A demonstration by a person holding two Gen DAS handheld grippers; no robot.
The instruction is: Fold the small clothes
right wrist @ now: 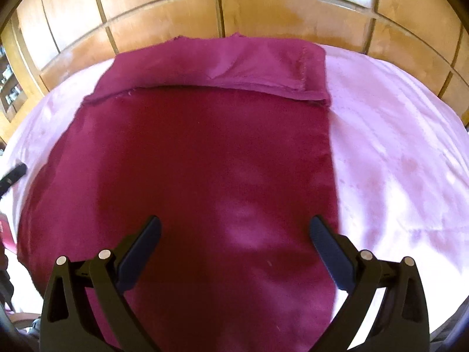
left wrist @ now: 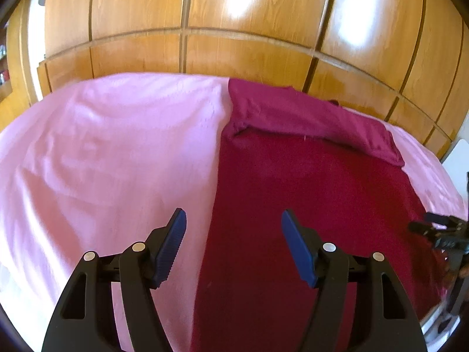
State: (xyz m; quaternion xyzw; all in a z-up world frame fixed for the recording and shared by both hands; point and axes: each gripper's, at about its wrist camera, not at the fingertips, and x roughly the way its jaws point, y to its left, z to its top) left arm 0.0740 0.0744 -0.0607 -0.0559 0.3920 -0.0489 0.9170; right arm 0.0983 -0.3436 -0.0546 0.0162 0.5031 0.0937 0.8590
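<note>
A dark red garment (left wrist: 307,205) lies flat on a pink bed sheet (left wrist: 111,152), its far end folded back over itself into a band (left wrist: 307,117). My left gripper (left wrist: 233,220) is open and empty, above the garment's left edge. My right gripper (right wrist: 234,228) is open and empty, above the near part of the garment (right wrist: 205,161), whose folded far band (right wrist: 222,64) lies across the top. The right gripper also shows in the left wrist view (left wrist: 439,231) at the garment's right edge. A dark tip of the left gripper (right wrist: 14,173) shows at the left edge of the right wrist view.
A glossy wooden wardrobe (left wrist: 234,29) stands behind the bed and also fills the background of the right wrist view (right wrist: 263,8). The pink sheet (right wrist: 395,146) spreads on both sides of the garment. Shelves with small items (right wrist: 8,88) stand at the far left.
</note>
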